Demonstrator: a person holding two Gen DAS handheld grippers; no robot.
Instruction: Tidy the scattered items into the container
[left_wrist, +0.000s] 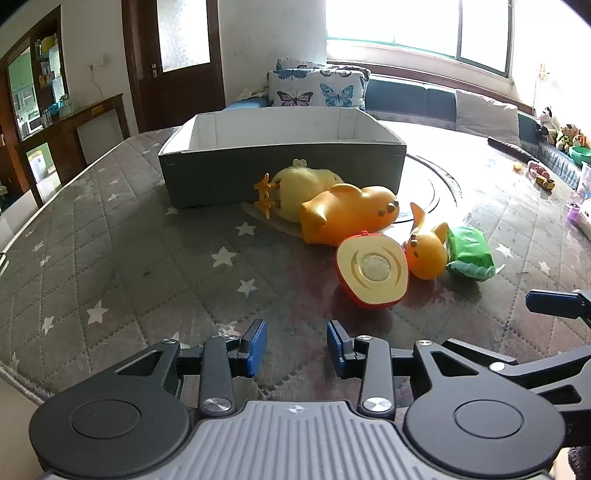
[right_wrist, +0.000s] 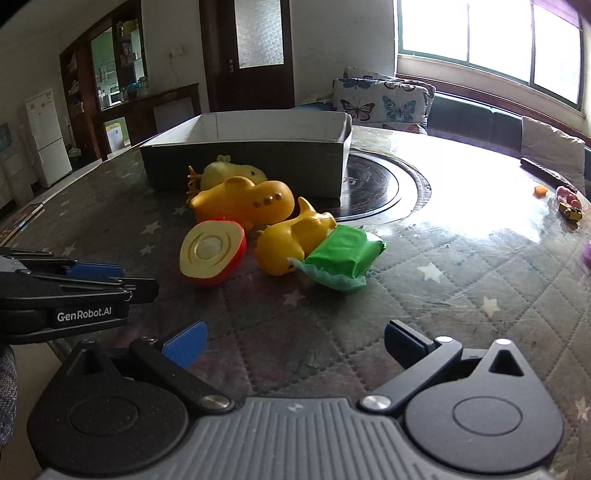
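A grey open box stands on the quilted table. In front of it lie a pale yellow chick, a large orange duck, a small orange duck, a red half fruit toy and a green packet. My left gripper is open and empty, short of the half fruit. My right gripper is open wide and empty, short of the green packet. The left gripper shows at the left of the right wrist view.
A round dark plate is set in the table to the right of the box. Small toys lie near the far right edge. A sofa with butterfly cushions stands behind the table.
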